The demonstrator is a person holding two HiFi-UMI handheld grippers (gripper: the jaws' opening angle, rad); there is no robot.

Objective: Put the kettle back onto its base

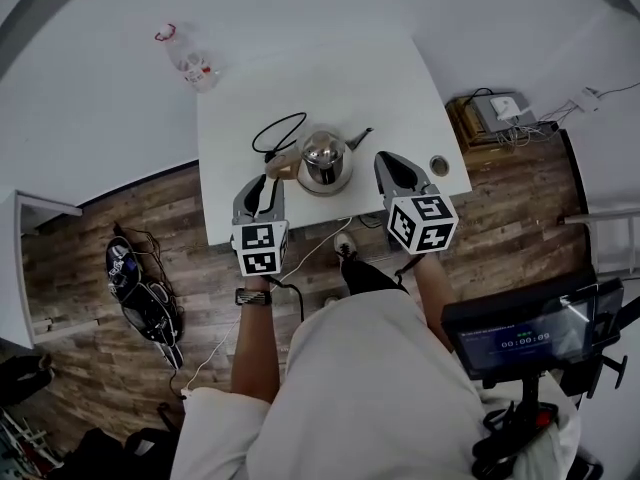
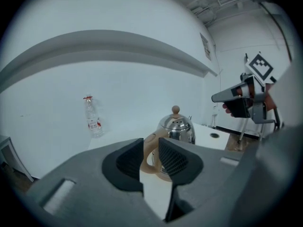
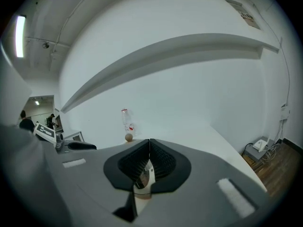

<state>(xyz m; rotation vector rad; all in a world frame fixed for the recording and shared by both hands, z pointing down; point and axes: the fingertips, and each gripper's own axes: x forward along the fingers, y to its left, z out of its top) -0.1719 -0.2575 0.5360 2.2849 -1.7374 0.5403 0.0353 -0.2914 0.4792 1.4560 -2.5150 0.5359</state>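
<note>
Left gripper (image 1: 262, 186), shiny steel kettle (image 1: 325, 158), wooden handle (image 1: 282, 167)

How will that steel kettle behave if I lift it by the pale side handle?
The kettle looks like polished metal: probably rigid, its body slippery. The pale handle sits to one side, so lifted there it may hang tilted. The knobbed lid might slip off if tipped; how full it is cannot be seen.

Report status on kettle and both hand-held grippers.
Left hand-held gripper open, facing kettle handle. Right hand-held gripper shut, empty. Kettle upright on table, cord looped behind.
</note>
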